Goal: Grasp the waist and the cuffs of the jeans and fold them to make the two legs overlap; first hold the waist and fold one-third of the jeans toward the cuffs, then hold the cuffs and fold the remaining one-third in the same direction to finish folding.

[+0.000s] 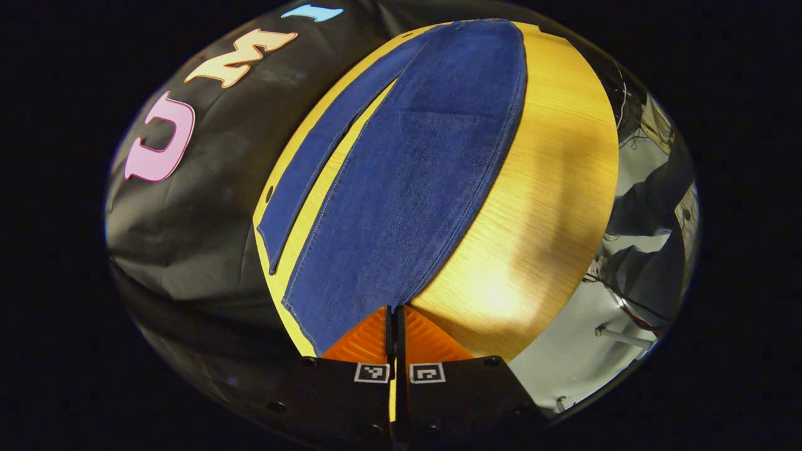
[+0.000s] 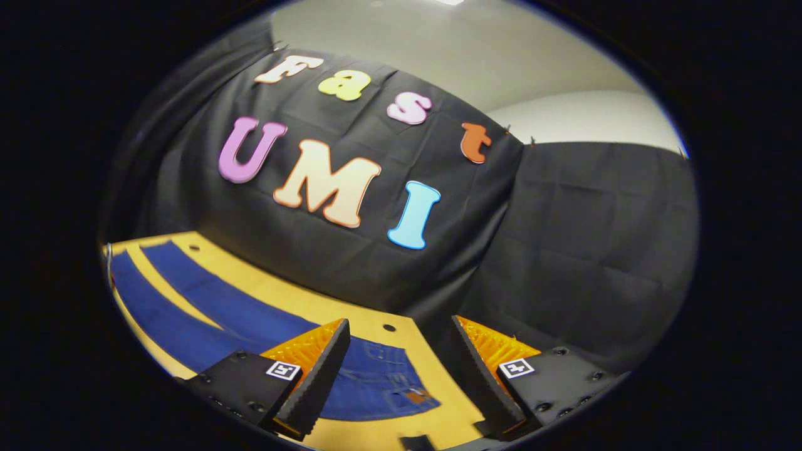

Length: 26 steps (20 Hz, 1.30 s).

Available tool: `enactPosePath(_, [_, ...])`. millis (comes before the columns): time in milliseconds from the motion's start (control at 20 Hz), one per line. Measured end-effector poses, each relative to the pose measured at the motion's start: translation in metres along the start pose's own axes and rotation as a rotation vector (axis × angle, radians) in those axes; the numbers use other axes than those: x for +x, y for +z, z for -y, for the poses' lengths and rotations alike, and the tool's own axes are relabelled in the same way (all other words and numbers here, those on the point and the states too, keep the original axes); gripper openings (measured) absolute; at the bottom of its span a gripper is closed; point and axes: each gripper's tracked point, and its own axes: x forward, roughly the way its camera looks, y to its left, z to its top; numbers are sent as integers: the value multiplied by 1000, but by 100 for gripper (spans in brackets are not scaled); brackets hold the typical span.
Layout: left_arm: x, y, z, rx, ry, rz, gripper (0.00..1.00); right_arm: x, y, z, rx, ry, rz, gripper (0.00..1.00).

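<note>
Blue jeans lie flat along the yellow wooden table, legs spread in a narrow V. In the left gripper view the cuffs are nearest and the waist is at the far end. My left gripper is shut, its tips meeting on the right corner of the near leg's cuff, low over the table. In the right gripper view the jeans' waist with a brown patch lies just below, the legs running away to the left. My right gripper hangs open above the waist and touches nothing.
The black cloth wall stands close behind the table's far long edge. Grey floor with cables and a metal frame shows past the table's right side in the left gripper view. Small holes dot the table edge near the waist.
</note>
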Motion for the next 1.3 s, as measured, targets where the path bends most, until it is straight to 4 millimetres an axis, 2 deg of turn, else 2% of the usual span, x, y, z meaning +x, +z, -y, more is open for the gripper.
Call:
enactPosePath(150, [0, -1, 0, 17, 14, -32, 0, 11, -54, 3, -161, 84, -68, 99])
enactPosePath(400, [0, -2, 0, 3, 21, -82, 0, 24, -164, 1, -360, 207, -243, 99])
enactPosePath(650, [0, -2, 0, -19, 16, -127, 0, 23, -226, -48, -594, 442, -286, 99])
enactPosePath(800, [0, -2, -1, -27, 16, -150, 0, 24, -268, -66, -639, 547, -348, 100])
enactPosePath(900, [1, -2, -1, -29, 18, -167, 0, 25, -283, -75, -661, 599, -367, 99])
enactPosePath(1000, [0, -1, -1, -31, 21, -180, 0, 32, -281, -82, -698, 630, -339, 100])
enactPosePath(1150, [0, -2, -2, -35, 25, -197, 0, 52, -292, -95, -728, 669, -323, 91])
enactPosePath(1200, [1, -2, -3, -37, 28, -201, 0, 55, -289, -100, -732, 685, -321, 83])
enactPosePath(1250, [0, -2, -3, -38, 33, -204, 0, 55, -293, -106, -728, 716, -326, 82])
enactPosePath(1300, [1, -1, -3, -40, 37, -210, 0, 52, -300, -113, -721, 763, -329, 62])
